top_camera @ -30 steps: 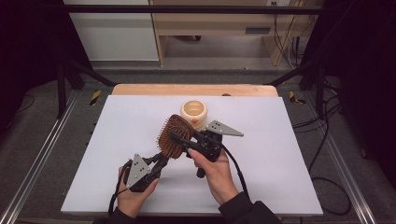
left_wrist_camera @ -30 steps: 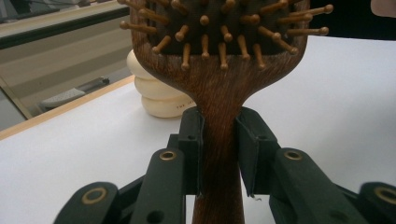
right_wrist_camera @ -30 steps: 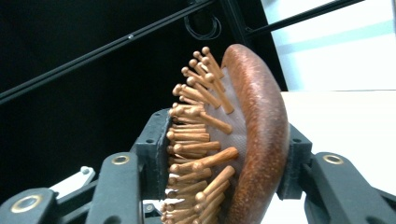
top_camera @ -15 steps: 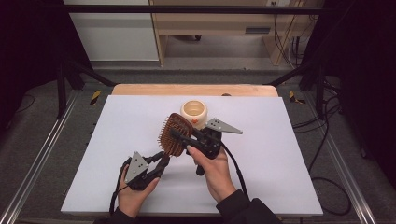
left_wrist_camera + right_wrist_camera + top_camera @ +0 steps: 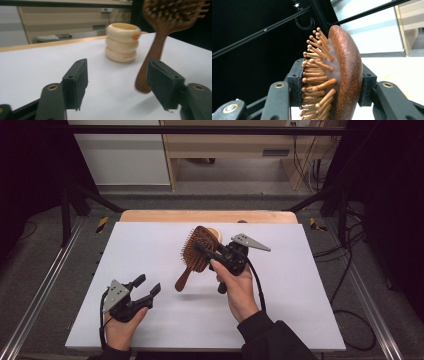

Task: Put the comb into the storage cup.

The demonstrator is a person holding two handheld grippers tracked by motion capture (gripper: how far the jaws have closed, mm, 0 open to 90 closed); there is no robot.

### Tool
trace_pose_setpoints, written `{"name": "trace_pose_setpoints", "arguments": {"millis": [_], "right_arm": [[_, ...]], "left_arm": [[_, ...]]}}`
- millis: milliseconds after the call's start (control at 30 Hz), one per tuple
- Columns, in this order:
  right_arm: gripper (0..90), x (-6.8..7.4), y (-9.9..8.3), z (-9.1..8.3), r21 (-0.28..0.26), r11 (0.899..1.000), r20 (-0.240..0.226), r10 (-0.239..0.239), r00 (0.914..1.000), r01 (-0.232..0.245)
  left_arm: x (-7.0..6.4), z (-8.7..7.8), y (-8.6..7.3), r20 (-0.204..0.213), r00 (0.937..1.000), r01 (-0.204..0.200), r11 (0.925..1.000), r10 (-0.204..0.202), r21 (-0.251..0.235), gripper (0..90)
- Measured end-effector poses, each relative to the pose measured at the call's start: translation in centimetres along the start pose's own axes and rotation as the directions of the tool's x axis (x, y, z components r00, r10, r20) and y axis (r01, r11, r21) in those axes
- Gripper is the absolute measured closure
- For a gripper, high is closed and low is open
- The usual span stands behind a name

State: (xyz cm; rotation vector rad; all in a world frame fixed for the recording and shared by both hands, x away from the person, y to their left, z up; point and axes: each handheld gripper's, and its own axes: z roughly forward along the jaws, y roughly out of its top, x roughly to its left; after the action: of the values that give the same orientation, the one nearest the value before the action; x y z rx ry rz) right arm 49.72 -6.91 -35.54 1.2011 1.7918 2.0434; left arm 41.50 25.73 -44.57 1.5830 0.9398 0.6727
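Hairbrush (image 5: 199,249) clamped in right gripper (image 5: 206,251), no readable writing.

Cream holder (image 5: 214,233) is mostly hidden behind the hairbrush (image 5: 196,251) in the high view, just a sliver of rim pokes out. Left gripper view: brush head is cut off by the top edge and blurry. Right gripper view: brush handle runs off the bottom, bristle side half covered by the right gripper (image 5: 332,82) jaw pad. Orange mark on the holder is too small to read imo.
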Motion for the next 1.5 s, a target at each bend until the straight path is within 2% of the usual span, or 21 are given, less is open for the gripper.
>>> {"name": "trace_pose_setpoints", "arguments": {"millis": [67,133,200,400,500,667,800,900,1100,1333,1500], "right_arm": [[50.9,-0.1,0.5,0.2,-0.002,1.0,0.002,-0.009,1.0,0.009],[50.9,-0.2,1.0,0.4,-0.007,1.0,0.003,-0.007,1.0,0.007],[50.8,-0.2,1.4,0.7,-0.009,1.0,0.004,-0.01,0.9999,0.01],[50.8,-0.4,2.3,1.1,-0.018,1.0,0.009,-0.01,0.9999,0.011],[50.7,-0.5,2.7,1.2,-0.021,1.0,0.011,-0.01,0.9999,0.01],[50.7,-0.8,3.3,1.6,-0.027,1.0,0.016,-0.006,0.9998,0.007],[50.7,-0.9,3.8,2.1,-0.046,0.999,0.014,0.016,0.9998,-0.015],[50.6,-0.9,4.4,2.5,-0.053,0.999,0.022,0.01,0.9997,-0.009],[50.6,-1.2,5.2,2.8,-0.078,0.997,0.029,0.033,0.999,-0.031],[50.5,-1.8,5.2,3.6,-0.068,0.997,0.052,0.033,0.9981,-0.029],[50.6,-2.3,5.7,3.8,-0.088,0.995,0.057,0.053,0.997,-0.048]], "left_arm": [[0.7,-0.3,-0.2,-0.019,0.9997,0.014,0.9999,-0.014,0.001,30.9],[1.3,-0.6,-0.3,-0.029,0.9994,0.017,0.9998,-0.017,0.008,28.4],[1.6,-0.6,-0.4,-0.057,0.9983,0.012,0.9998,-0.011,0.015,23.8],[1.6,0.0,-0.8,-0.095,0.9955,0.008,0.9994,-0.005,0.034,10.0],[1.3,0.2,-0.9,-0.1,0.995,0.005,0.9996,-0.002,0.028,6.4],[1.1,0.3,-0.9,-0.087,0.9962,-0.007,0.9998,0.009,0.021,6.1],[1.1,0.3,-0.9,-0.087,0.9961,-0.011,0.9998,0.012,0.018,5.9],[1.1,0.3,-1.0,-0.086,0.9963,-0.01,0.9998,0.011,0.018,5.8],[1.2,0.2,-0.9,-0.091,0.9958,-0.009,0.9999,0.01,0.014,5.8],[1.1,0.2,-0.9,-0.092,0.9957,-0.008,0.9999,0.009,0.013,5.7],[1.1,0.2,-1.0,-0.094,0.9955,-0.007,0.9999,0.008,0.013,5.7]]}}
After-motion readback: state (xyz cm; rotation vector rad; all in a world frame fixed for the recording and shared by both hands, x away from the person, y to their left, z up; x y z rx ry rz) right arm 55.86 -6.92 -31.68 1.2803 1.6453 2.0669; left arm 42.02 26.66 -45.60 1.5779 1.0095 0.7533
